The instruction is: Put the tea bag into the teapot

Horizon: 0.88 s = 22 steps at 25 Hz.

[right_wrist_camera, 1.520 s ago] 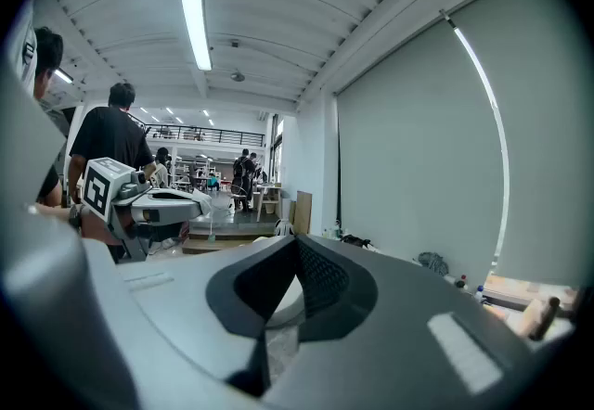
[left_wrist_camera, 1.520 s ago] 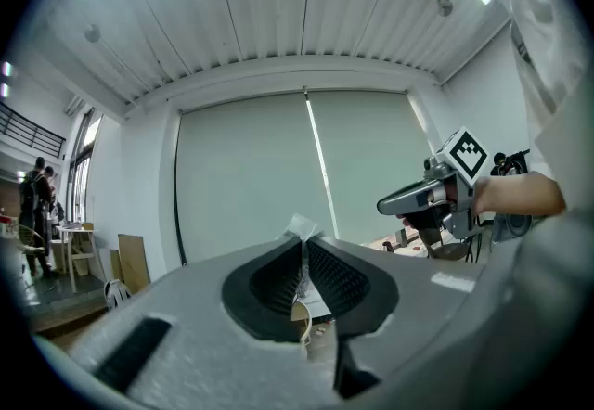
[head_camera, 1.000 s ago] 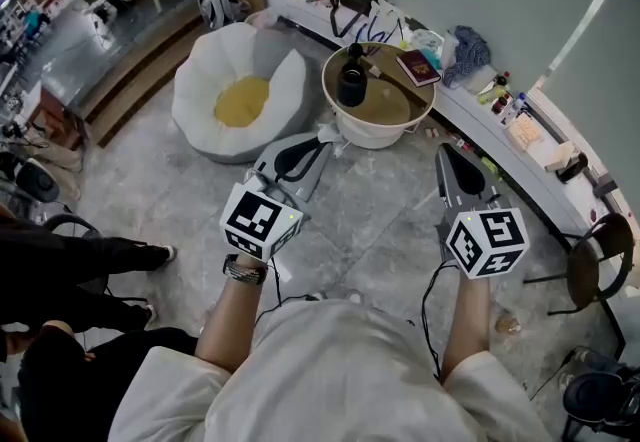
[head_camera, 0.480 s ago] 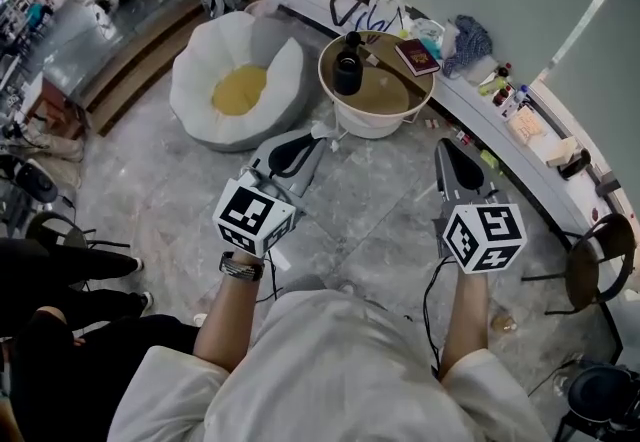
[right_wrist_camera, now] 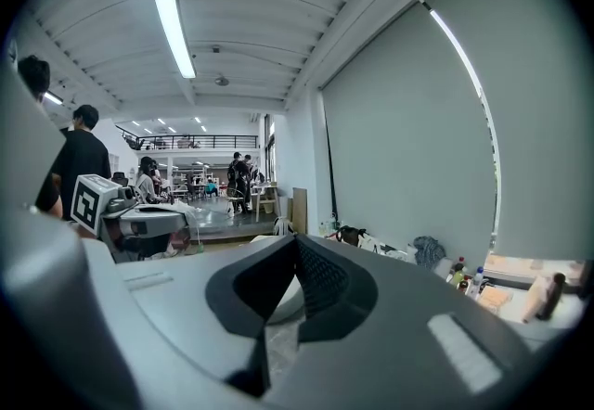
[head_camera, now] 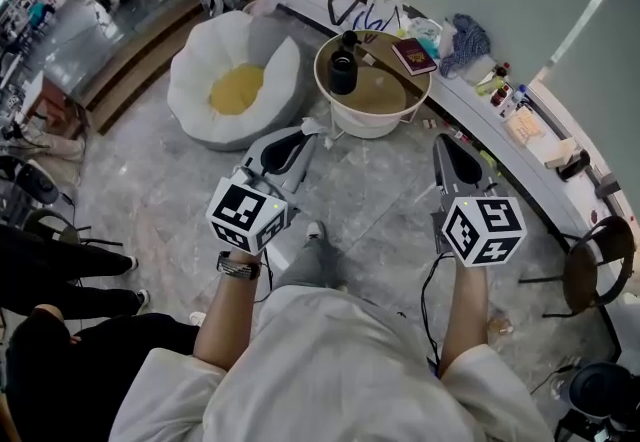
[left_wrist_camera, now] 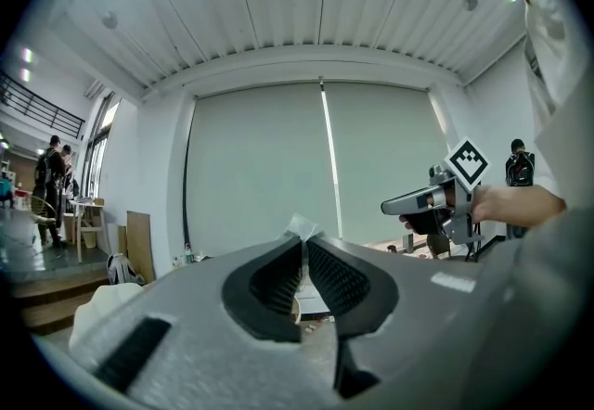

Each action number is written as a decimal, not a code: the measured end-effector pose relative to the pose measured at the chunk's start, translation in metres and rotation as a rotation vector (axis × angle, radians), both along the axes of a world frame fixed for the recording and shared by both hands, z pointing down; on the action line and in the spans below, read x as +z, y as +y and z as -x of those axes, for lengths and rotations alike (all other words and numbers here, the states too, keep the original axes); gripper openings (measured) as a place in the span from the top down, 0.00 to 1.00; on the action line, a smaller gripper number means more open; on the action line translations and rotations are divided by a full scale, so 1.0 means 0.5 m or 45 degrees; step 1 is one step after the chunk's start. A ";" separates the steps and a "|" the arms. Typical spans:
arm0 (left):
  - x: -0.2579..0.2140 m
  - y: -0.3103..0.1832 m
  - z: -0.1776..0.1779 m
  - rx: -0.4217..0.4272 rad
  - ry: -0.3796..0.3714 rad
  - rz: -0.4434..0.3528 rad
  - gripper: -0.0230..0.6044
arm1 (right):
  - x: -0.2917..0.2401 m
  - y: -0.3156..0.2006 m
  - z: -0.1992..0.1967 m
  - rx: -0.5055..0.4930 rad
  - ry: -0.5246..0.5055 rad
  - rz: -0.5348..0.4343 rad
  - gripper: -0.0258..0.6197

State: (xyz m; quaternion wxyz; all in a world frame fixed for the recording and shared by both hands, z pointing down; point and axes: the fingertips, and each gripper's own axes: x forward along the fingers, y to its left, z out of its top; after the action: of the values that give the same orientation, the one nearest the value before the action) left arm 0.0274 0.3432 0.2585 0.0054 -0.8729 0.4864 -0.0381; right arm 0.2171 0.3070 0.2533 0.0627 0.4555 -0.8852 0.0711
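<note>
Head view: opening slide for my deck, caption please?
Left gripper pinching a tea bag, right gripper shut empty, both pointing toward a black teapot on a round table.

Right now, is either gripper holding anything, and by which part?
The left gripper pinches the tea bag at its jaw tips, a pale corner of it sticking out beyond them. The right gripper is shut on nothing.

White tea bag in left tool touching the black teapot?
Apart. Head view: white tea bag at the left tool tip sits over floor, clear of the black teapot on the round table.
</note>
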 end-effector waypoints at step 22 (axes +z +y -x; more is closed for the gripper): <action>0.027 -0.303 0.096 0.030 -0.023 -0.015 0.93 | 0.009 -0.284 0.091 0.021 0.017 0.005 0.95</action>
State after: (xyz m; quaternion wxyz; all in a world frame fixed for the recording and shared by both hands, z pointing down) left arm -0.0204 0.1919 0.2719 0.0153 -0.8781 0.4763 -0.0431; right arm 0.1714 0.1651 0.2579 0.0689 0.4633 -0.8807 0.0701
